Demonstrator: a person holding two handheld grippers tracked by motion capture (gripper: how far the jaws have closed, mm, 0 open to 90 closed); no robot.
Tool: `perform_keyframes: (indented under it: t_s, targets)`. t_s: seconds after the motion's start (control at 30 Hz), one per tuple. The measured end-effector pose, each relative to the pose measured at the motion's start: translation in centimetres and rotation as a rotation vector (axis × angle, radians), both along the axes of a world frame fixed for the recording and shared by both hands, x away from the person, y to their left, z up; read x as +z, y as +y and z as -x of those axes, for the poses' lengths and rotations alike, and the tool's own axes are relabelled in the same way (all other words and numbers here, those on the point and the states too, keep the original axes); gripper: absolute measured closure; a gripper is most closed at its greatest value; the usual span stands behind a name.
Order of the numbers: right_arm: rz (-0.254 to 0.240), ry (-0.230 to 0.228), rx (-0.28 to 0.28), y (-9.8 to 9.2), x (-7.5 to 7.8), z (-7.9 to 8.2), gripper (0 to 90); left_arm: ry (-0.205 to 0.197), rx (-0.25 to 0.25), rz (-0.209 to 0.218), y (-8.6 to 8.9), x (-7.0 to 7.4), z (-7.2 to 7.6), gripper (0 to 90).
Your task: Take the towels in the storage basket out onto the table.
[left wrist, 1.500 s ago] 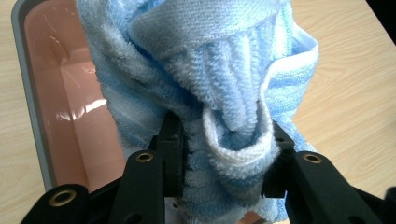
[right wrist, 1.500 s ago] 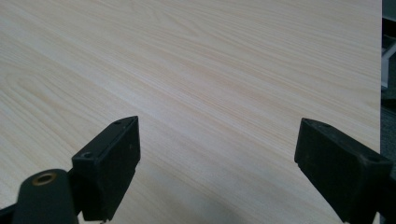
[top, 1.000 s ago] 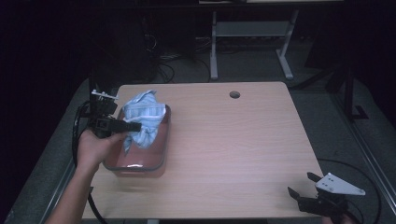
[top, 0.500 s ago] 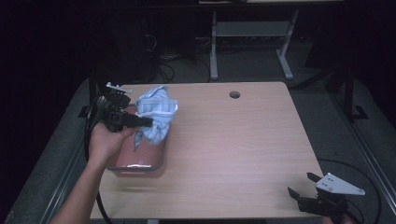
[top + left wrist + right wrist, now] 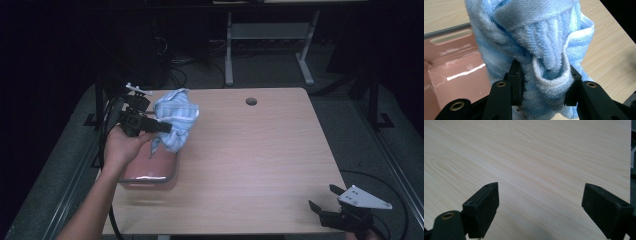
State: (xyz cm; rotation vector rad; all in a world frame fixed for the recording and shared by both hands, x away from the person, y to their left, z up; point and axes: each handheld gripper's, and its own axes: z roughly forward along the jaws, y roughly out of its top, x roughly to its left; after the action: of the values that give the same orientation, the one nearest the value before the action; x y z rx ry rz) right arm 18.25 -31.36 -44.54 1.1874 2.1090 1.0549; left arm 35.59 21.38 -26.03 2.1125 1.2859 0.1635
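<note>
A light blue striped towel (image 5: 175, 120) hangs bunched in the air above the far end of a pink plastic tub (image 5: 150, 172) at the table's left. My left gripper (image 5: 165, 127) is shut on the towel, coming at it from the left. In the left gripper view both black pads squeeze a thick fold of the towel (image 5: 544, 72), with the tub (image 5: 454, 72) below and to the left. My right gripper (image 5: 322, 204) rests at the table's near right corner, open. Its jaws stand wide apart over bare wood in the right gripper view (image 5: 540, 202).
The wooden table (image 5: 250, 150) has a round cable hole (image 5: 251, 101) near its far edge. Beyond the table stand a metal desk frame (image 5: 270, 40) and loose cables on a dark floor. A black cable trails from the left gripper over the table's left edge.
My left gripper has lifted the towel up and away from the tub, toward the far edge and slightly right. The right gripper has stayed where it was.
</note>
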Motion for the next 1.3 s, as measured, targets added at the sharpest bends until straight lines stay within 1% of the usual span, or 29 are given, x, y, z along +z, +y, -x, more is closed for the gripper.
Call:
perform_keyframes:
  t_s: [0.2, 0.37, 0.7, 0.87, 0.93, 0.97, 1.1, 1.2, 1.3]
  targets:
    - [0.003, -0.004, 0.003, 0.0, 0.1, 0.0, 13.7, -0.007, -0.016, 0.0, -0.9, 0.4, -0.1, 59.9]
    - [0.002, -0.005, 0.003, 0.0, 0.0, 0.0, 13.7, -0.004, -0.031, -0.011, -2.1, 0.7, -0.4, 60.0]
    - [0.0, -0.004, -0.002, -0.1, 0.1, 0.0, 13.7, -0.006, -0.048, -0.01, -3.6, 0.9, -0.8, 60.0]
    - [-0.003, -0.004, -0.001, -0.1, 0.1, 0.0, 13.7, -0.003, -0.057, -0.006, -4.2, 0.8, -1.0, 60.0]
    - [-0.001, -0.003, 0.0, -0.1, 0.1, 0.0, 13.7, 0.0, -0.068, -0.007, -4.5, 0.8, -1.1, 59.9]
    - [-0.002, -0.003, -0.001, -0.1, 0.1, 0.0, 13.7, -0.003, -0.064, 0.002, -4.8, 0.8, -1.1, 60.0]
    - [0.0, -0.007, 0.0, -0.2, 0.1, 0.0, 13.7, 0.003, -0.085, -0.01, -5.4, 0.7, -1.3, 60.0]
    - [0.001, -0.009, 0.002, -0.3, 0.1, 0.1, 13.7, 0.004, -0.086, 0.003, -5.8, 0.5, -1.5, 59.9]
    - [0.0, -0.007, 0.0, -0.3, 0.1, 0.1, 13.7, 0.006, -0.099, 0.001, -6.2, 0.4, -1.6, 60.0]
